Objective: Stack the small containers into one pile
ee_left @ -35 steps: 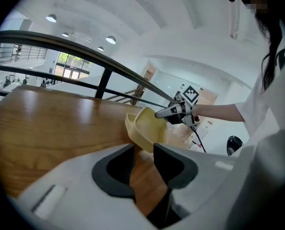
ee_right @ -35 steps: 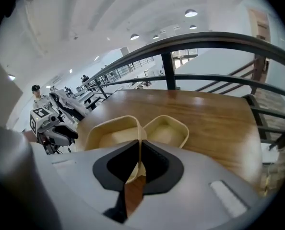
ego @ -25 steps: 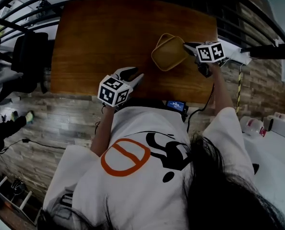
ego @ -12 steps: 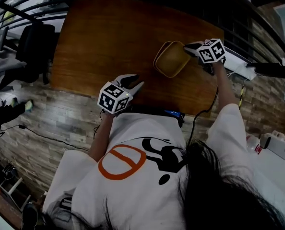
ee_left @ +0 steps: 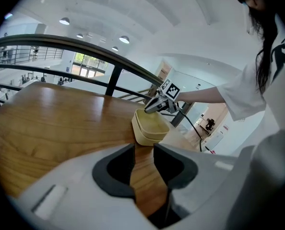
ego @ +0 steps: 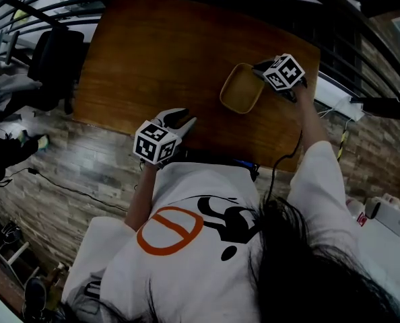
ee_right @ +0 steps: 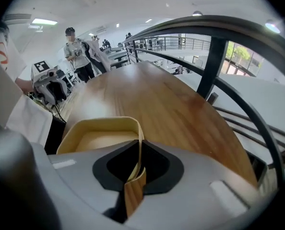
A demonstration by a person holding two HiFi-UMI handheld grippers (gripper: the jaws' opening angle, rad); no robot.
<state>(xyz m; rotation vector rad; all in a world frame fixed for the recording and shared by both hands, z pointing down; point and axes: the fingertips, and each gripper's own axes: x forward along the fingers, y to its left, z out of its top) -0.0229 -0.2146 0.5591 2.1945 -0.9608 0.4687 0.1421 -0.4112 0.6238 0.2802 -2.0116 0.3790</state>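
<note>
yellow container [ego: 242, 89], brown wooden table [ego: 159, 52]

Container [ego: 242, 88]: the rim corner beneath the right gripper [ego: 259, 67] is covered in the head view, and the near wall is hidden behind that gripper's body in the right gripper view; whether it is one piece or several nested cannot be told. Table [ego: 159, 52]: part of the near edge is masked by the person's shirt [ego: 207, 180] and forearm [ego: 308, 123]. Standing figure [ee_right: 77, 51] beyond the table: too small for detail.

Brown wooden table [ego: 159, 52], a pale yellow container [ego: 242, 89] on it near the right edge.
</note>
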